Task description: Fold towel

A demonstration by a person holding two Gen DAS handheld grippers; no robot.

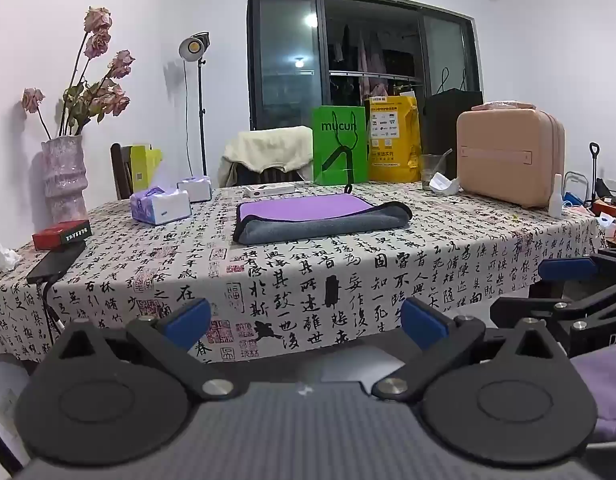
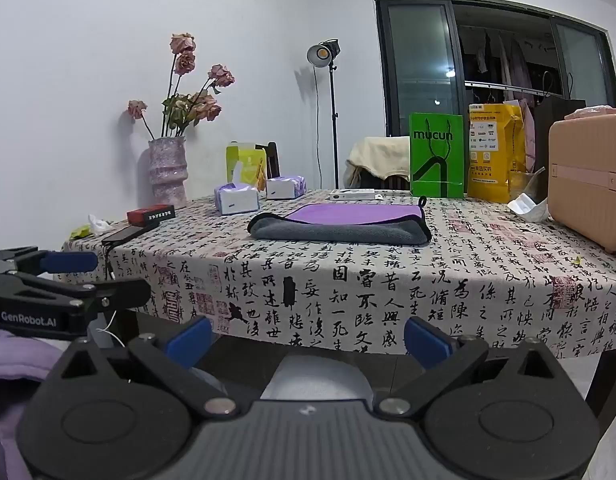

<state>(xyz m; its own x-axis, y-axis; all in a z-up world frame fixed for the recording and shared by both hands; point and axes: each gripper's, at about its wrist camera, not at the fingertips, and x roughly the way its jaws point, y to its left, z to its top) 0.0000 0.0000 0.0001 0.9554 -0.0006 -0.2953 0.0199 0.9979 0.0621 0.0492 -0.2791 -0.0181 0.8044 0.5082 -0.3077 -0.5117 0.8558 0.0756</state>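
A purple and grey towel (image 1: 322, 218) lies folded flat on the table with the calligraphy-print cloth (image 1: 308, 272); it also shows in the right wrist view (image 2: 340, 226). My left gripper (image 1: 306, 322) is open and empty, held low in front of the table's near edge, well short of the towel. My right gripper (image 2: 306, 334) is also open and empty, at the same low height before the table. Each gripper shows at the edge of the other's view.
Two tissue boxes (image 1: 161, 206), a vase of dried roses (image 1: 64, 178), a red box (image 1: 61, 234) and a phone (image 1: 54, 266) stand left. A green bag (image 1: 340, 150), yellow bag (image 1: 394, 140), glass (image 1: 432, 170) and pink case (image 1: 510, 152) stand behind and right.
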